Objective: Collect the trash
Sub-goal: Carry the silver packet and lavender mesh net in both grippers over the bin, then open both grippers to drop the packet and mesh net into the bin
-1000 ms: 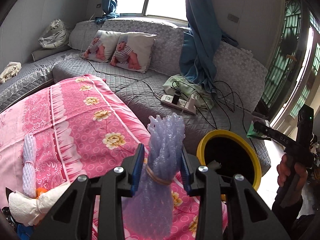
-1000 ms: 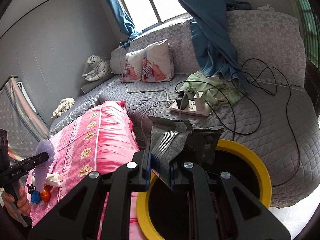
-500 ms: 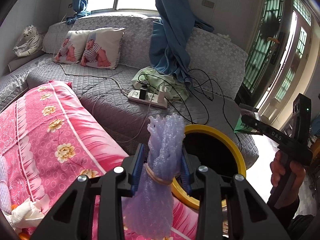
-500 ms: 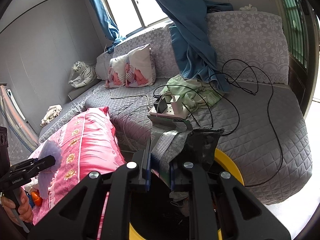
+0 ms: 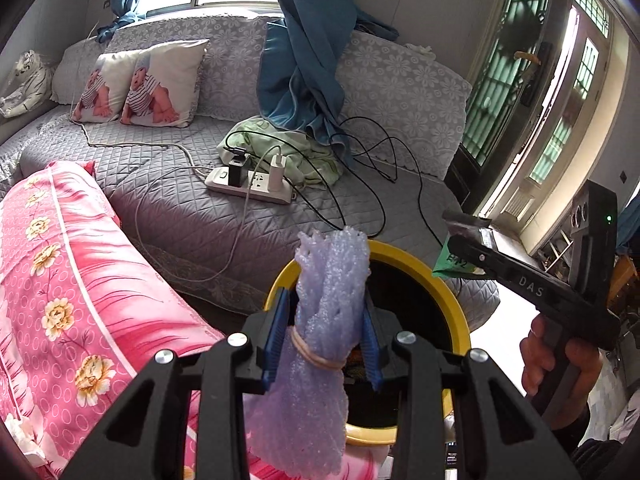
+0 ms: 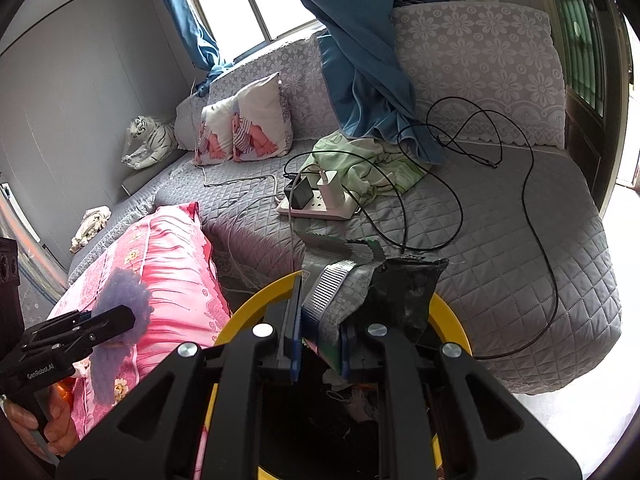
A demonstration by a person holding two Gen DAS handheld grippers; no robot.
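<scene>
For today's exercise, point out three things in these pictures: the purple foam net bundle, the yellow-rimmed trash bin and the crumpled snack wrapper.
purple foam net bundle (image 5: 330, 280), left wrist view, on its upper strands above the rubber band.
yellow-rimmed trash bin (image 5: 416, 266), left wrist view, on the far rim.
crumpled snack wrapper (image 6: 404, 292), right wrist view, on its dark right half.

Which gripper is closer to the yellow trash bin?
Right. The right gripper holds a crumpled wrapper directly above the opening of the yellow trash bin. The left gripper, clamping purple foam netting, is at the bin's near edge, partly over the pink cloth.
</scene>
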